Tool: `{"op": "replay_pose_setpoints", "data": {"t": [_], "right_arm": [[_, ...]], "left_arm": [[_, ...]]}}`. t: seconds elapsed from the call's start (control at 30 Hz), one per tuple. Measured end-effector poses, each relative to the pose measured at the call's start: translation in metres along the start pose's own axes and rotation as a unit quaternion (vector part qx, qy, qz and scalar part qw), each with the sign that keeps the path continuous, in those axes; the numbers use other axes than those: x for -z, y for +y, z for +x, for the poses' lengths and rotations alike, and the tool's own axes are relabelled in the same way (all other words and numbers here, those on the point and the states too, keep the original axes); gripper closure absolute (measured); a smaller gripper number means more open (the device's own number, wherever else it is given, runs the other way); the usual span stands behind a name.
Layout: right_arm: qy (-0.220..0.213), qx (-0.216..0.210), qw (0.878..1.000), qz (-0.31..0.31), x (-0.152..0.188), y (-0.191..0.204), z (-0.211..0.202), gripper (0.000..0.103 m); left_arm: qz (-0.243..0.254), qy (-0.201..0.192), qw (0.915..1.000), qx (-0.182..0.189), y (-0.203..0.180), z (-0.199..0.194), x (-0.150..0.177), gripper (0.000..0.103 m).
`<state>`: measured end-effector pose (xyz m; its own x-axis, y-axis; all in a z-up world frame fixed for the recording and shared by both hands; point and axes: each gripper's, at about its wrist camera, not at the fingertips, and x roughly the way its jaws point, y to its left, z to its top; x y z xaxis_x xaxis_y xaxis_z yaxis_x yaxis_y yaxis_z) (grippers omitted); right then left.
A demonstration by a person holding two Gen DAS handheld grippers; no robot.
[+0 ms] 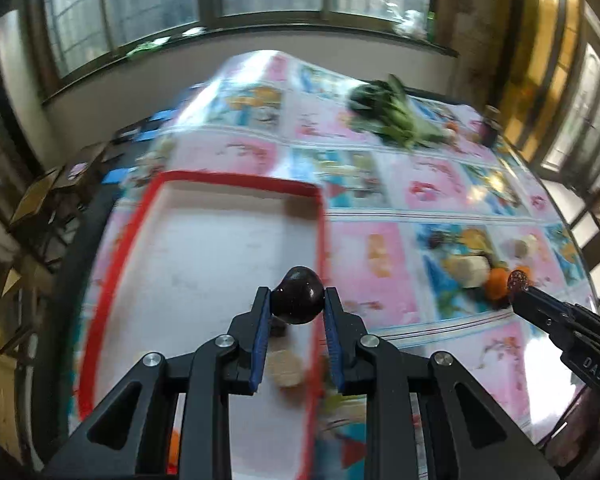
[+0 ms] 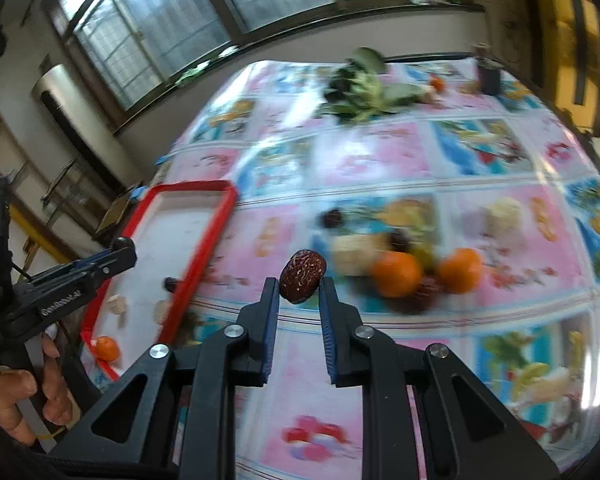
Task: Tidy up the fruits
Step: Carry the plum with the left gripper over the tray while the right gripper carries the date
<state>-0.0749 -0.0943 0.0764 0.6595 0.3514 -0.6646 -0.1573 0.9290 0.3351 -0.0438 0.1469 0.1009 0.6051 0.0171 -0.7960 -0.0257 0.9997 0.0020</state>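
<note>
Mid-transfer: left gripper point(image 1: 296, 300) jaws clamped on a dark glossy fruit point(image 1: 297, 300) above the red-rimmed tray point(image 1: 235, 178); right gripper point(image 2: 300, 282) jaws clamped on a wrinkled red date point(image 2: 302, 276) over the desk point(image 2: 380, 160). Next, probably: lower each into the tray and release.

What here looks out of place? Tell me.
The leafy greens lie loose at the table's far end, a vegetable among fruit. Otherwise nothing stands out: each gripper holds one fruit, and the red tray sits flat.

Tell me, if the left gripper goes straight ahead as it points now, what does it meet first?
Probably the white floor of the red tray: the left gripper, holding a dark fruit, points over it. Depth is unclear.
</note>
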Motion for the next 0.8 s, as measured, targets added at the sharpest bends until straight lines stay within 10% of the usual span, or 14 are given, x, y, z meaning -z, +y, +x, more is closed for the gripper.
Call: {"op": "replay_pose_setpoints", "data": {"t": [0.8], "right_arm": [[0.061,-0.052,0.986,-0.144,-0.035,0.148,0.106,0.081]], "left_arm": [[-0.044,0.028,0.9967,-0.063,0.097,0.032,0.005,0.078]]}}
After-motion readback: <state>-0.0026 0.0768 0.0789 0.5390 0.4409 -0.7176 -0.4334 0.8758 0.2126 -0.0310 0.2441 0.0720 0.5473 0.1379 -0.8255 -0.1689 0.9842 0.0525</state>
